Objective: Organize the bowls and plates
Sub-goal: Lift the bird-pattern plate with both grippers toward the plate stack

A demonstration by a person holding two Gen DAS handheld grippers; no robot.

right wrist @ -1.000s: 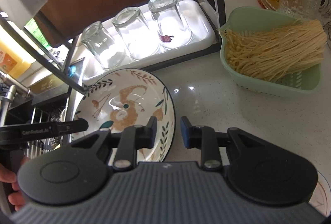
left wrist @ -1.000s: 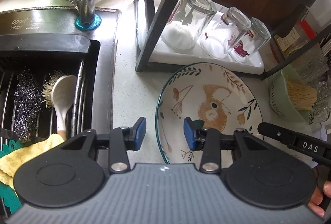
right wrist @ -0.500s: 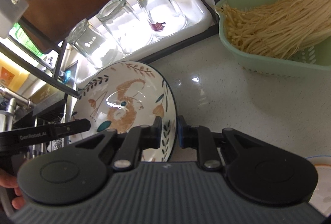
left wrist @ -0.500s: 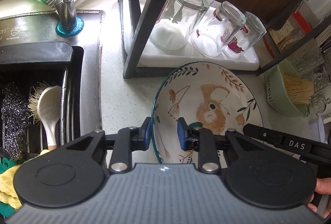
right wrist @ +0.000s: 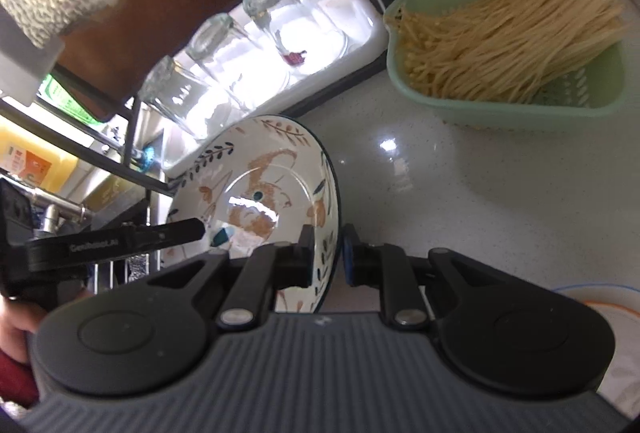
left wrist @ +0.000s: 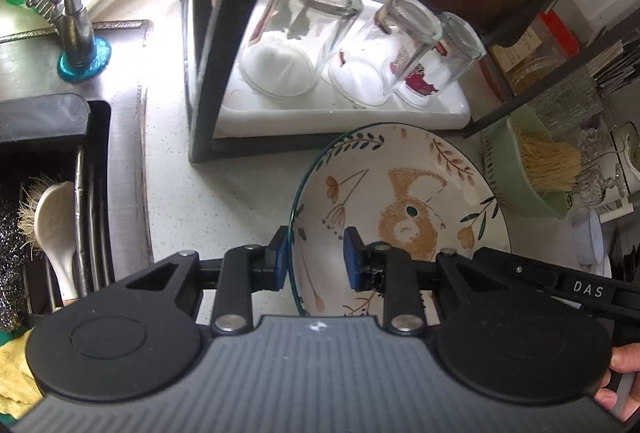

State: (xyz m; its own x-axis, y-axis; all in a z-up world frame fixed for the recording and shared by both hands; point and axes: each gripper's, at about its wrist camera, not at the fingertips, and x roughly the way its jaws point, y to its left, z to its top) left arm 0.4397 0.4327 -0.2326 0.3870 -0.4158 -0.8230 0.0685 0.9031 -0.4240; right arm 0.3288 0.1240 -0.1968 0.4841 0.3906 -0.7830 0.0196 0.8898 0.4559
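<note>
A: Start at nine o'clock in the left wrist view. What's there?

B: The sink with a white spoon and scrubbers. At twelve o'clock, three upturned glasses on a white tray under the black rack.

A: And the bowl?

B: The patterned bowl sits on the desk at the view's centre, just in front of the tray. The left gripper has its jaws astride the bowl's left rim, one pad outside, one inside, with a gap on the inner side, so not clamped yet.

A: The other side?

B: The right gripper has its jaws nearly together on the bowl's right rim; it looks pinched, and the bowl seems tipped up. At two o'clock there, a green basket of noodles; at four o'clock, the edge of another plate.

A: Progress?

B: Early, I'd judge. This bowl is only being taken up and isn't placed anywhere; that plate remains too.
</note>
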